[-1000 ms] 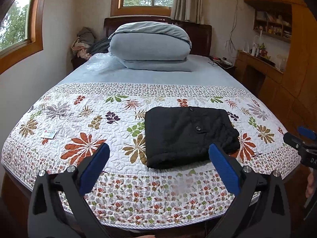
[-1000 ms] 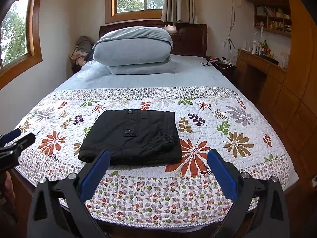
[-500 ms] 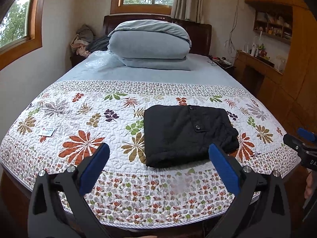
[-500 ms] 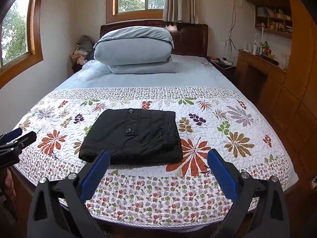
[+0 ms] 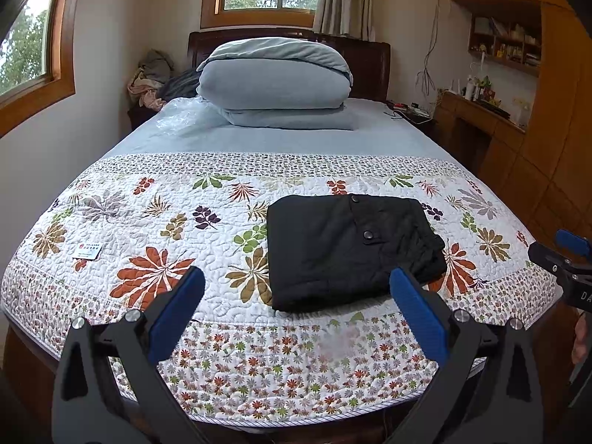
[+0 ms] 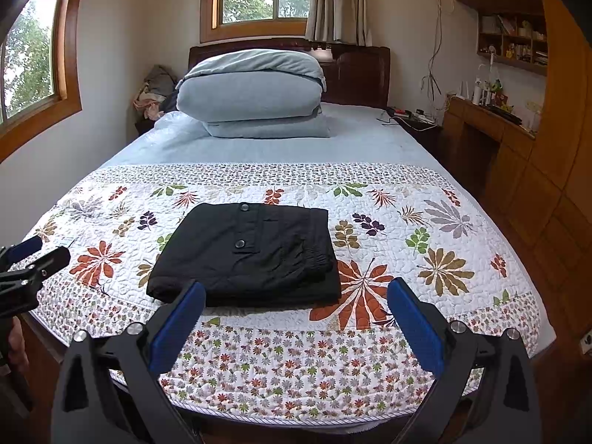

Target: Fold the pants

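Observation:
Black pants (image 5: 347, 248) lie folded into a compact rectangle on the floral quilt (image 5: 155, 229) near the foot of the bed; they also show in the right wrist view (image 6: 251, 251). My left gripper (image 5: 296, 296) is open and empty, held back off the foot of the bed, below the pants. My right gripper (image 6: 296, 303) is open and empty, likewise back from the bed edge, with the pants just beyond it. Each gripper shows at the edge of the other's view: the right gripper in the left wrist view (image 5: 562, 255), the left gripper in the right wrist view (image 6: 33, 259).
A stacked blue-grey duvet (image 5: 273, 81) sits at the head of the bed. A small card (image 5: 87, 251) lies on the quilt at left. A wooden desk and shelves (image 5: 492, 111) stand along the right wall. Clothes (image 5: 151, 77) are piled by the headboard.
Both grippers have drawn slightly back and up from the bed. The pants have not moved and both grippers stay open.

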A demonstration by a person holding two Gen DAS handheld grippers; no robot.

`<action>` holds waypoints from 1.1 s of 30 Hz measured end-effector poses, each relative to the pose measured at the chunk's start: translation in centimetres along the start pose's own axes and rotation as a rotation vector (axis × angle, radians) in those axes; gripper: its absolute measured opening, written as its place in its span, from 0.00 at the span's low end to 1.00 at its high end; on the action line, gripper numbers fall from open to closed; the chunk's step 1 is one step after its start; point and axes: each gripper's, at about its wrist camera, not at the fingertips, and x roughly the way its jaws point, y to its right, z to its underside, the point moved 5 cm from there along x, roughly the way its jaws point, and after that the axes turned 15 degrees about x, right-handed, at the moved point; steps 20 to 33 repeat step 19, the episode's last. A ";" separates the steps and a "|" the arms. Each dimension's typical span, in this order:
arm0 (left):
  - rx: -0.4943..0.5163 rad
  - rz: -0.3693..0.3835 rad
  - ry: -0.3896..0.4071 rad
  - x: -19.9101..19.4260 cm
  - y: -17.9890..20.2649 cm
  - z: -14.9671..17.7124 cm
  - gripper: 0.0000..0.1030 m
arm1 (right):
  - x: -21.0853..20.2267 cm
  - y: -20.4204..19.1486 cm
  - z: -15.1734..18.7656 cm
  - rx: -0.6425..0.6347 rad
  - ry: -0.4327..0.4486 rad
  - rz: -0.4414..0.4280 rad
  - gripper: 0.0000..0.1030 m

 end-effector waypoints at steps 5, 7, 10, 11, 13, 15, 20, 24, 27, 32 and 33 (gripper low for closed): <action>0.006 0.011 0.007 0.0 0.2 -0.1 0.97 | 0.1 0.1 -0.1 0.001 -0.002 0.004 0.97; 0.008 0.011 0.007 0.0 0.3 -0.1 0.97 | 0.1 0.1 -0.1 -0.001 0.000 0.003 0.97; 0.006 0.009 0.010 -0.1 0.3 -0.1 0.97 | 0.1 0.2 -0.2 -0.001 0.001 0.005 0.97; 0.006 0.010 0.010 -0.1 0.2 -0.1 0.97 | 0.1 0.2 -0.2 -0.001 0.000 0.004 0.97; 0.005 0.009 0.002 0.0 0.2 -0.1 0.97 | 0.1 0.2 -0.2 0.001 0.001 0.004 0.97; -0.003 0.011 -0.003 0.1 0.2 -0.1 0.97 | 0.2 0.3 -0.2 0.002 -0.002 0.005 0.97; -0.008 0.023 -0.012 0.2 0.2 -0.1 0.97 | 0.1 0.3 -0.3 0.007 -0.003 0.006 0.97; -0.008 0.023 -0.012 0.2 0.2 -0.1 0.97 | 0.1 0.3 -0.3 0.007 -0.003 0.006 0.97; -0.008 0.023 -0.012 0.2 0.2 -0.1 0.97 | 0.1 0.3 -0.3 0.007 -0.003 0.006 0.97; -0.008 0.023 -0.012 0.2 0.2 -0.1 0.97 | 0.1 0.3 -0.3 0.007 -0.003 0.006 0.97; -0.008 0.023 -0.012 0.2 0.2 -0.1 0.97 | 0.1 0.3 -0.3 0.007 -0.003 0.006 0.97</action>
